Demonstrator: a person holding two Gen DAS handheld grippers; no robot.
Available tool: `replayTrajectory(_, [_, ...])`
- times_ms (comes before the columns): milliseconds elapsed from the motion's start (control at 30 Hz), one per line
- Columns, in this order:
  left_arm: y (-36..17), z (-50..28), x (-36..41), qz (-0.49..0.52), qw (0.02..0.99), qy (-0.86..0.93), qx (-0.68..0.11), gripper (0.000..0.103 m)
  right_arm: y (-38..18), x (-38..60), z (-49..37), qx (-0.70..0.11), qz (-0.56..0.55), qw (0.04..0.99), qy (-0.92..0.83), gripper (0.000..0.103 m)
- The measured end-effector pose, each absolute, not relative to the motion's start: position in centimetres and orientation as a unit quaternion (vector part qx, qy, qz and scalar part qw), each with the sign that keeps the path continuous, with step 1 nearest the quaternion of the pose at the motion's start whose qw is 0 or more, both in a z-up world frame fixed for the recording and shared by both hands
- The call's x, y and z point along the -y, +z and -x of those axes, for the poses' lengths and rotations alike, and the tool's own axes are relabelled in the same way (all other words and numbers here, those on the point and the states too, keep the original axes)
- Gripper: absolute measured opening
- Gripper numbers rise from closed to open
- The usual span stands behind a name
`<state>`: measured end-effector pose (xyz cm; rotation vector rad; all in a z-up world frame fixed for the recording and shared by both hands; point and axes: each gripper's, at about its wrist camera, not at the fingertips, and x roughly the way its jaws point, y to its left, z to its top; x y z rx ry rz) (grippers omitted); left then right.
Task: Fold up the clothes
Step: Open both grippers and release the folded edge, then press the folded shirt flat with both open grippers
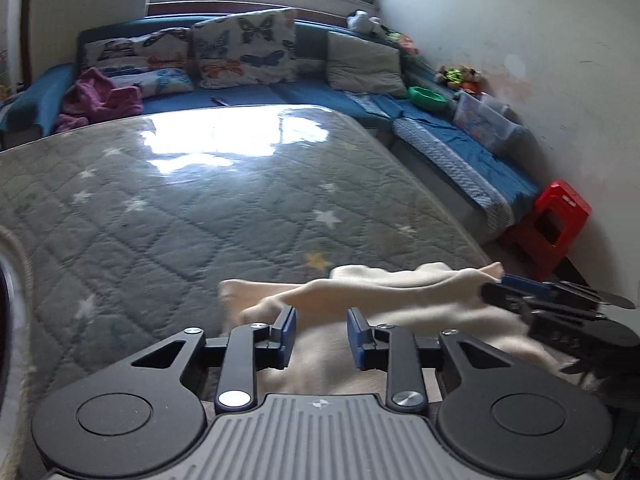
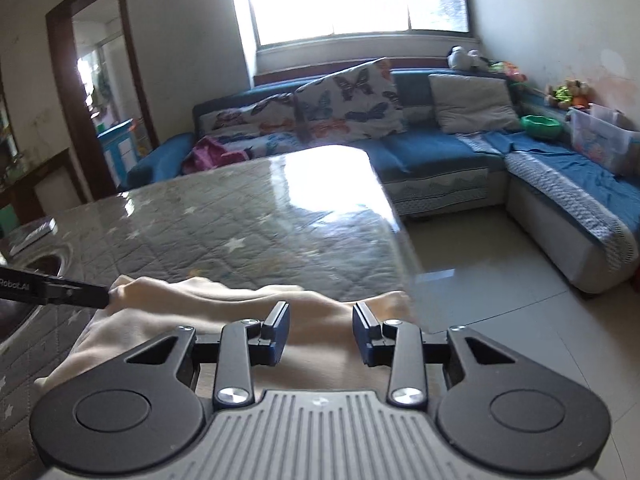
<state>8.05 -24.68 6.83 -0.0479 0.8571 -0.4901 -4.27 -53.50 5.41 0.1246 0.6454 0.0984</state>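
the cream-coloured soft fleece garment (image 1: 384, 296) lies bunched just ahead of both sets of tongs, at the near edge of the grey quilted, star-printed surface under glossy clear sheeting (image 1: 168, 208). a thick rolled ridge of it runs side to side, and flatter cloth spreads back underneath the tongs. that ridge could be a fold half laid over, or just a heap waiting to be smoothed; this view fits either, so no verdict on progress.

left tongs (image 1: 321, 336): blue pads spread apart, hovering over the flat cloth, nothing pinched between them. right tongs (image 2: 321, 332): pads likewise spread wide over the beige cloth, gripping nothing. in the left view the right tongs come in from the right side with their tips against the ridge's end; in the right view the left tongs reach in from the left and meet the ridge's other end. one at each end makes sense: a wide, floppy piece needs both ends controlled so it moves as one straight edge.

the garment sits near the surface's right edge, the pale tiled floor (image 2: 500, 280) just beyond the right tongs, so a slide that way is a risk.

farther ahead of the tongs, a blue corner sofa (image 2: 420, 148) with butterfly-print cushions (image 1: 244, 46), and a red plastic stool (image 1: 556, 224) off to the right.
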Motion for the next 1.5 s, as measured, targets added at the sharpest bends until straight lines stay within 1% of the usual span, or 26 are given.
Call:
replayTrajectory(100, [6.3, -8.9, 25.9, 0.032, 0.874, -0.249, -0.417, 0.024, 5.0, 52.5, 3.2, -0.323, -0.057, 0.943, 0.056, 0.036])
replayTrajectory(233, [5.1, -10.1, 27.2, 0.026, 0.867, -0.25, -0.43, 0.024, 4.3, 51.6, 2.1, -0.332, -0.046, 0.94, 0.057, 0.037])
replayTrajectory(400, [4.0, -10.3, 27.4, 0.023, 0.868, -0.246, -0.43, 0.024, 3.8, 51.1, 1.7, -0.332, -0.032, 0.941, 0.058, 0.046])
replayTrajectory(433, [4.1, -10.2, 27.4, 0.021, 0.869, -0.245, -0.429, 0.025, 3.8, 50.9, 1.8, -0.332, -0.028, 0.941, 0.058, 0.05])
replayTrajectory(467, [4.1, -10.0, 27.4, 0.021, 0.869, -0.245, -0.429, 0.027, 3.8, 50.7, 1.9, -0.331, -0.023, 0.942, 0.058, 0.053])
replayTrajectory(500, [4.2, -9.8, 27.4, 0.02, 0.869, -0.245, -0.429, 0.031, 3.8, 50.5, 2.0, -0.33, -0.018, 0.942, 0.059, 0.055])
replayTrajectory(533, [4.3, -9.6, 27.4, 0.021, 0.869, -0.245, -0.429, 0.037, 3.9, 50.3, 2.1, -0.329, -0.014, 0.942, 0.059, 0.059])
replayTrajectory(567, [4.4, -9.3, 27.4, 0.022, 0.87, -0.245, -0.427, 0.04, 4.1, 50.1, 2.4, -0.326, -0.011, 0.943, 0.059, 0.064])
replayTrajectory(633, [4.7, -8.6, 27.4, 0.014, 0.874, -0.242, -0.421, 0.047, 4.4, 49.8, 2.9, -0.321, -0.004, 0.945, 0.06, 0.067])
replayTrajectory(700, [5.0, -7.8, 27.4, 0.004, 0.878, -0.239, -0.414, 0.05, 4.7, 49.4, 3.5, -0.318, 0.005, 0.946, 0.061, 0.075])
replayTrajectory(733, [5.1, -7.4, 27.5, 0.0, 0.88, -0.238, -0.41, 0.052, 4.8, 49.2, 3.8, -0.316, 0.009, 0.947, 0.062, 0.077])
replayTrajectory(800, [5.4, -6.7, 27.4, -0.005, 0.884, -0.236, -0.404, 0.055, 4.8, 49.0, 4.5, -0.315, 0.013, 0.947, 0.063, 0.078])
replayTrajectory(833, [5.5, -6.4, 27.3, -0.008, 0.885, -0.235, -0.401, 0.057, 4.8, 48.9, 4.8, -0.315, 0.015, 0.947, 0.064, 0.081])
replayTrajectory(867, [5.6, -6.0, 27.3, -0.01, 0.887, -0.234, -0.398, 0.058, 4.7, 48.7, 5.2, -0.316, 0.017, 0.947, 0.065, 0.084])
replayTrajectory(933, [5.7, -5.6, 27.0, -0.014, 0.889, -0.231, -0.395, 0.059, 4.7, 48.5, 5.9, -0.316, 0.021, 0.946, 0.066, 0.084])
replayTrajectory(1133, [5.3, -4.0, 26.3, -0.019, 0.893, -0.22, -0.391, 0.065, 4.3, 48.0, 7.7, -0.318, 0.03, 0.945, 0.066, 0.09])
replayTrajectory(1267, [5.1, -3.0, 25.9, -0.025, 0.897, -0.214, -0.387, 0.07, 4.2, 47.9, 8.8, -0.318, 0.03, 0.946, 0.061, 0.098])
replayTrajectory(1400, [4.7, -2.1, 25.5, -0.029, 0.899, -0.205, -0.385, 0.074, 4.3, 48.0, 9.4, -0.317, 0.024, 0.947, 0.054, 0.102])
replayTrajectory(1500, [4.5, -1.4, 25.2, -0.03, 0.9, -0.202, -0.385, 0.077, 4.2, 48.0, 10.0, -0.316, 0.023, 0.947, 0.05, 0.103])
